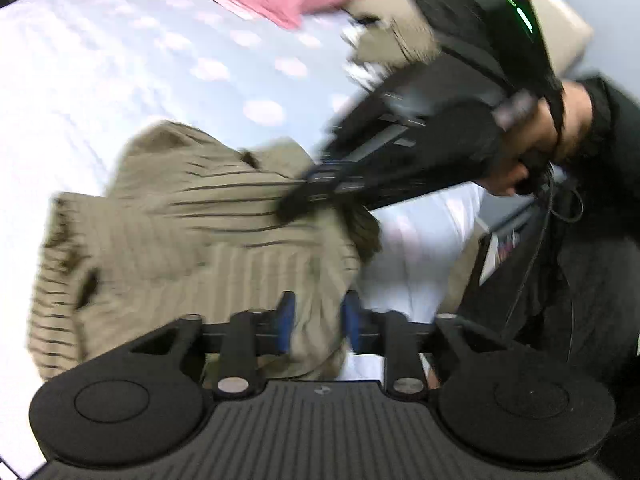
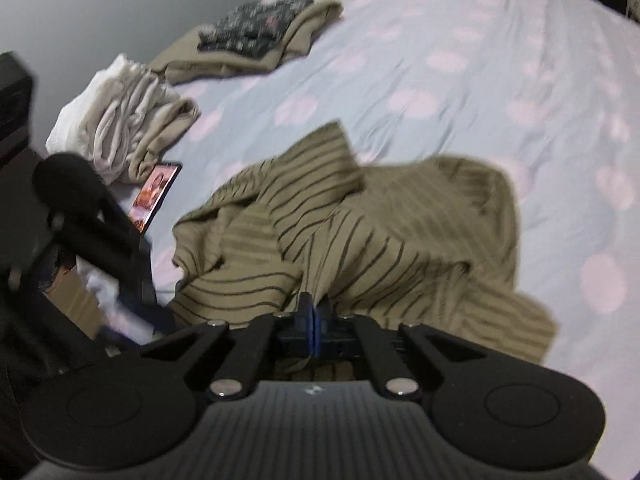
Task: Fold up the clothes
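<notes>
The left gripper (image 1: 318, 322) has its two blue-padded fingers (image 1: 286, 322) standing a little apart, with cloth bunched between them, though whether they press it cannot be told. The right gripper (image 2: 315, 330) has its blue pads pressed together into a thin seam, pinching a fold at their tips. In the left wrist view it reaches in from the right, tilted down to the left, with the person's right hand (image 1: 536, 148) wrapped around its handle and a dark sleeve behind.
</notes>
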